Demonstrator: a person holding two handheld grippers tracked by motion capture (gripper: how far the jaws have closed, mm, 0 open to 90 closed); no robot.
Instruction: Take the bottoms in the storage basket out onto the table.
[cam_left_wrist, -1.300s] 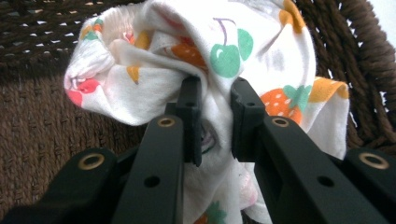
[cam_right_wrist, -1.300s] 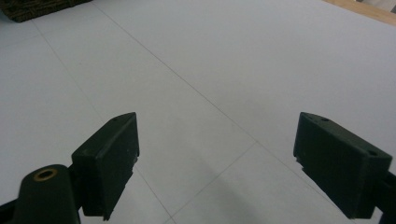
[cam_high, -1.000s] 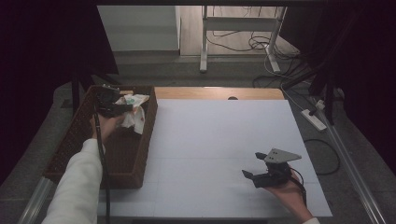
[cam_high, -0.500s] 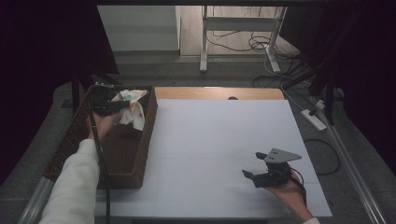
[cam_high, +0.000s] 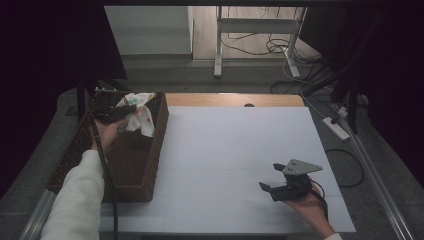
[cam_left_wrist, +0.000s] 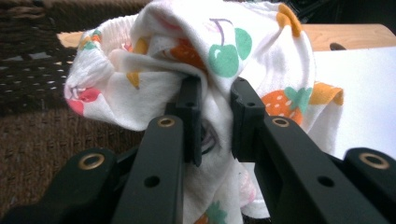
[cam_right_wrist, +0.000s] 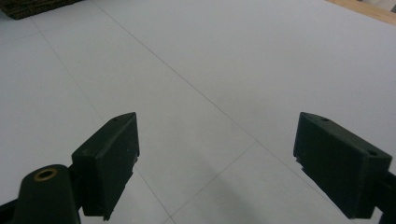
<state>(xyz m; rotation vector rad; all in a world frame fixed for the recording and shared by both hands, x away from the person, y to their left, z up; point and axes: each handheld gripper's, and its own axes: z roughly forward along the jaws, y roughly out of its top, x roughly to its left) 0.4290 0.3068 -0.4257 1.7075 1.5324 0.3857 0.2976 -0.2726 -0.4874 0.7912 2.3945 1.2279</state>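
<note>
Left claw (cam_left_wrist: 215, 116) clamped on fruit-print cloth (cam_left_wrist: 205, 60), bunched over its tips, above basket (cam_high: 150, 165).

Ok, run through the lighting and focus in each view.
High view: dim, dark surroundings, white table brightest. Left gripper view: fruit-print cloth bright and fairly sharp, basket behind dark and soft. Right gripper view: even light, no glare, near jaws slightly soft.

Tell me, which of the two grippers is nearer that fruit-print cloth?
Left. The left gripper has its jaws clamped on the cloth above the basket. The right gripper rests far across the table, jaws open.
</note>
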